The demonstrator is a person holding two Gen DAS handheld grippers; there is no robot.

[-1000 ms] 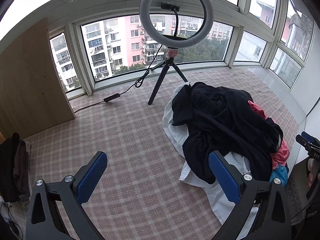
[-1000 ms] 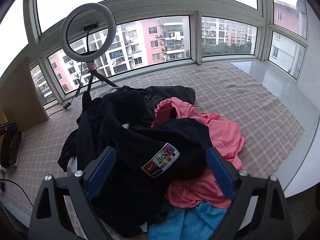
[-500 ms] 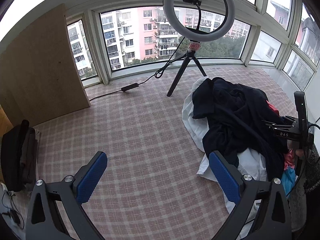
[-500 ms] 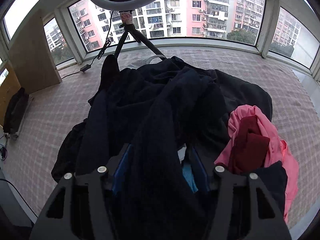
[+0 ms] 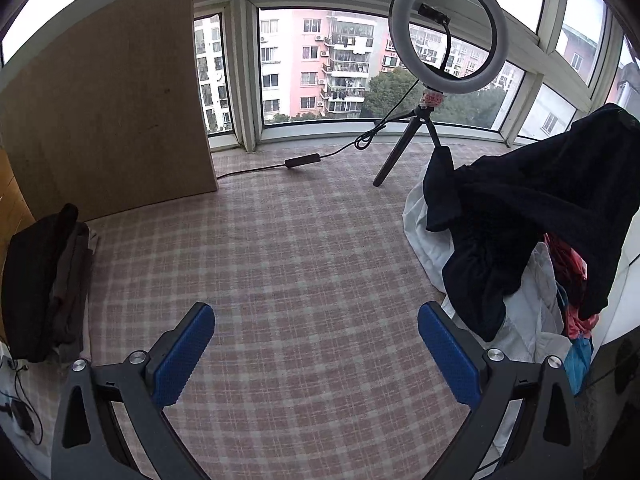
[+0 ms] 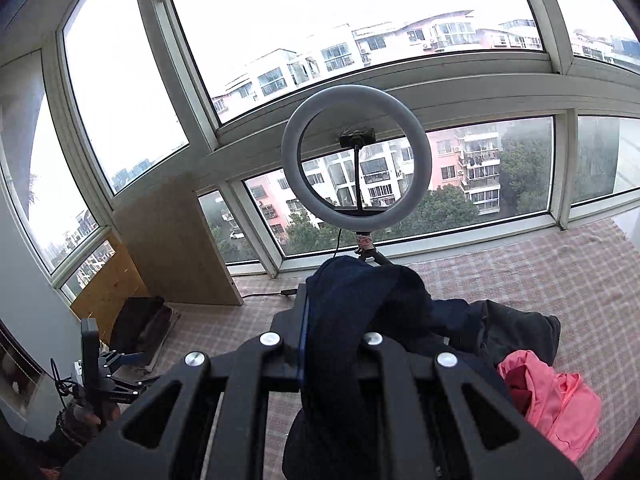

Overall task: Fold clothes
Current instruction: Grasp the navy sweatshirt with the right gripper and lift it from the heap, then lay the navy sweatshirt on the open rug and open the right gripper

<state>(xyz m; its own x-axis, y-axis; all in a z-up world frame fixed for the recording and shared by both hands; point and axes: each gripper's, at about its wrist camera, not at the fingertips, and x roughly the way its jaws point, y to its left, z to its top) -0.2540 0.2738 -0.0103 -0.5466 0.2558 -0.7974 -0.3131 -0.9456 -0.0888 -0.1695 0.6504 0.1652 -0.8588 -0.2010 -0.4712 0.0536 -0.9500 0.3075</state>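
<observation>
My right gripper is shut on a dark navy garment and holds it up above the pile. In the left wrist view that garment hangs at the right, lifted off a white garment. A pink garment lies on the pile at the right. My left gripper is open and empty, low over the checked cloth. It also shows in the right wrist view at the lower left.
A ring light on a tripod stands at the back by the windows, its cable running left. A wooden board leans at the back left. A stack of folded dark clothes lies at the left edge.
My right gripper has closed on the dark garment and lifted it high off the pile. My left gripper has swung left, away from the pile.
</observation>
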